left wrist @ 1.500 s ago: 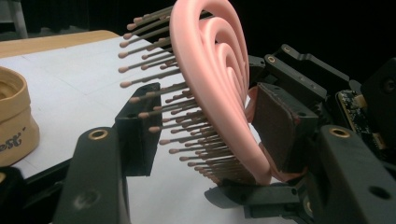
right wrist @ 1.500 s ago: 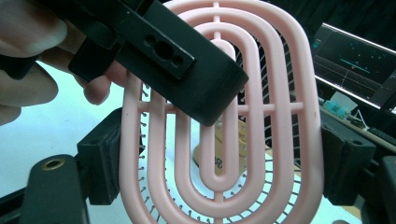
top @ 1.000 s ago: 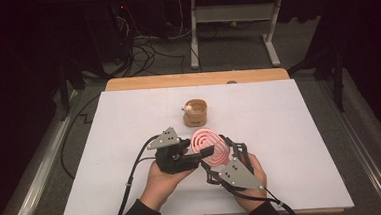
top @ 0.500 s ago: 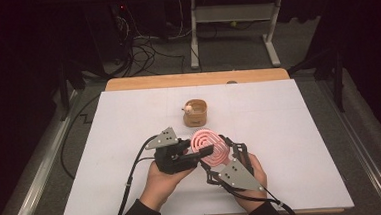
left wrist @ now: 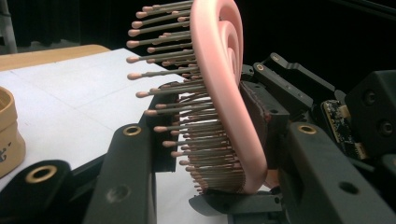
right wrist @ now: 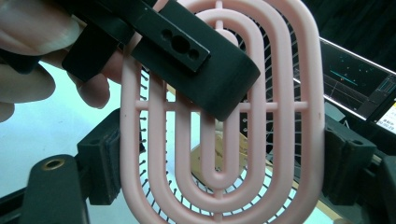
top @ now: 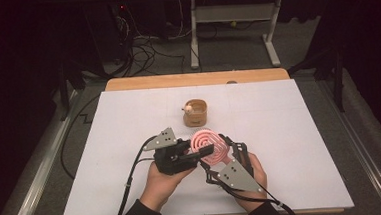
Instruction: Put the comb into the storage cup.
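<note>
A pink oval hairbrush (top: 208, 144) hangs just above the white mat, held between both grippers. My right gripper (top: 216, 156) is shut on it, its pads pressing the brush's two long edges (right wrist: 313, 116). My left gripper (top: 205, 147) comes in from the left. Its jaws have just been closing with the brush between them. One jaw lies across the brush's ribbed back (right wrist: 187, 51), the other meets the bristle tips (left wrist: 154, 126). In the left gripper view the brush (left wrist: 224, 70) stands on edge, bristles pointing left.
A small round wooden cup (top: 195, 113) with a small object in it stands on the white mat (top: 129, 116) just beyond the brush. A wooden table edge (top: 197, 79) runs along the back. Cables lie on the dark floor behind.
The left gripper's jaws have drawn slightly closer around the brush. Both hands and the brush have kept their place.
</note>
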The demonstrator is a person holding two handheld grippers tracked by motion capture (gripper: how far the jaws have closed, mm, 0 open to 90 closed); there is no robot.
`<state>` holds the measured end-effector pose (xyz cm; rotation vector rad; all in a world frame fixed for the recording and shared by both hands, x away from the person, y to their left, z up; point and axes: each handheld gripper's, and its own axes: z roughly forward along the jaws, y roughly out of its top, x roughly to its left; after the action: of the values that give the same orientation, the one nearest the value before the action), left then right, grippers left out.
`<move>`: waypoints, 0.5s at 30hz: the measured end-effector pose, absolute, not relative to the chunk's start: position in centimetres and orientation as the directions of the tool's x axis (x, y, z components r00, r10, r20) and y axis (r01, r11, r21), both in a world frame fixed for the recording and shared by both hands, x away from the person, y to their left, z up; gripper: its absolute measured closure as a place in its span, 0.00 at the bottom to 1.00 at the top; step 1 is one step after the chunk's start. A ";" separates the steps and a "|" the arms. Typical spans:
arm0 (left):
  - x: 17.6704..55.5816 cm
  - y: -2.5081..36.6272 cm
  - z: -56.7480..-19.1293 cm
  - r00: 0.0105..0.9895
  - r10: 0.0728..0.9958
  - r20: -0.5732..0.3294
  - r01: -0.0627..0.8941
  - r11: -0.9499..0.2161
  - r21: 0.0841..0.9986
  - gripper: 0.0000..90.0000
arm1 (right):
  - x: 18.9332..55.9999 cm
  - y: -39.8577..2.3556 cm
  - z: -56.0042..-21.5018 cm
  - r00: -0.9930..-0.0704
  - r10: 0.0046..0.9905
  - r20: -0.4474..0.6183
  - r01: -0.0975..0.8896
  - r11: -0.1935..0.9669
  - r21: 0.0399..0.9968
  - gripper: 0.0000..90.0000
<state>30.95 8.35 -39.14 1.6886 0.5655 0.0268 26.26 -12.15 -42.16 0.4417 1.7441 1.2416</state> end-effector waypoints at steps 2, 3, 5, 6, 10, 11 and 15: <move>30.9 8.4 -39.1 0.880 0.375 -0.291 0.346 -0.087 0.934 0.66 | 26.2 -12.1 -42.1 -0.512 0.718 -0.471 -0.209 0.428 0.879 0.22; 30.9 8.4 -39.1 0.882 0.374 -0.289 0.344 -0.088 0.935 0.66 | 26.2 -12.1 -42.1 -0.508 0.720 -0.473 -0.211 0.428 0.879 0.22; 30.9 8.4 -39.2 0.882 0.375 -0.287 0.342 -0.090 0.935 0.66 | 26.2 -12.0 -42.1 -0.504 0.719 -0.478 -0.212 0.434 0.876 0.22; 31.0 8.4 -39.2 0.882 0.375 -0.284 0.341 -0.092 0.936 0.66 | 26.2 -12.0 -42.2 -0.503 0.719 -0.479 -0.212 0.435 0.875 0.22; 30.7 8.2 -39.1 0.885 0.390 -0.252 0.313 -0.101 0.944 0.66 | 26.2 -12.0 -42.2 -0.497 0.720 -0.484 -0.213 0.439 0.873 0.22; 30.7 8.2 -39.0 0.887 0.395 -0.239 0.302 -0.105 0.948 0.66 | 26.3 -12.0 -42.2 -0.496 0.721 -0.484 -0.214 0.439 0.873 0.22; 30.5 8.1 -38.9 0.892 0.394 -0.222 0.286 -0.111 0.952 0.67 | 26.2 -12.1 -42.2 -0.493 0.723 -0.484 -0.215 0.437 0.873 0.22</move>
<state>30.50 8.10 -38.92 1.7066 0.5242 0.0988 26.23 -12.06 -42.20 0.4413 1.7284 1.2227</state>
